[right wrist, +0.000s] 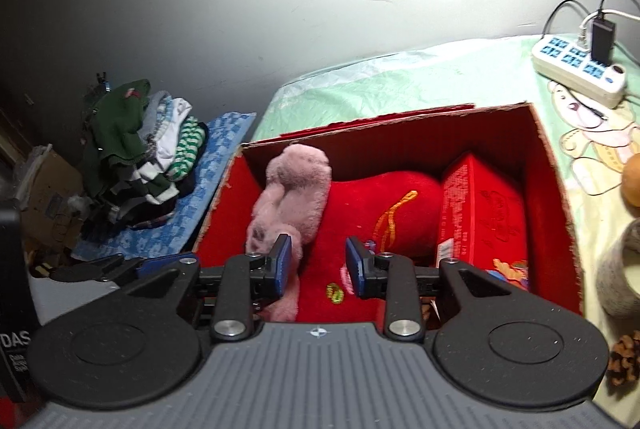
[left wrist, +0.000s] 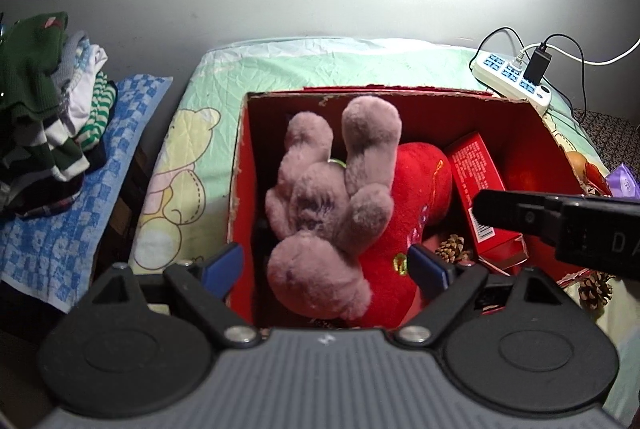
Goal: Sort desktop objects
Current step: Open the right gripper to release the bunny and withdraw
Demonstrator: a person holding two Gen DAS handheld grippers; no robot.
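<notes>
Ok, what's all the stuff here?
Red cardboard box: one, red, on green sheet.
Mauve plush toy: one, mauve, in box, left.
Red plush cushion: one, red, in box, middle.
Red paper carton: one, red, in box, right.
Brown pine cones: two, brown, inside and beside box.
White power strip: one, white, behind box.
Folded clothes pile: one, mixed, left.
Left gripper: one, black, open over toy.
Right gripper: one, black, nearly closed, empty.

Open box (left wrist: 240, 165) sits on the tabletop (left wrist: 208, 77). Inside it — plush toy (left wrist: 324, 197) at the left, lying on a cushion (left wrist: 424, 181); small carton (left wrist: 476, 169) to the right of the cushion; pinecone (left wrist: 452, 249) at the near side, between cushion and carton. Power strip (left wrist: 512, 77) behind the box, far right. Second pinecone (left wrist: 596, 289) outside the box, right. Clothes pile (left wrist: 52, 101) well left, off the tabletop, on a towel (left wrist: 60, 229).
</notes>
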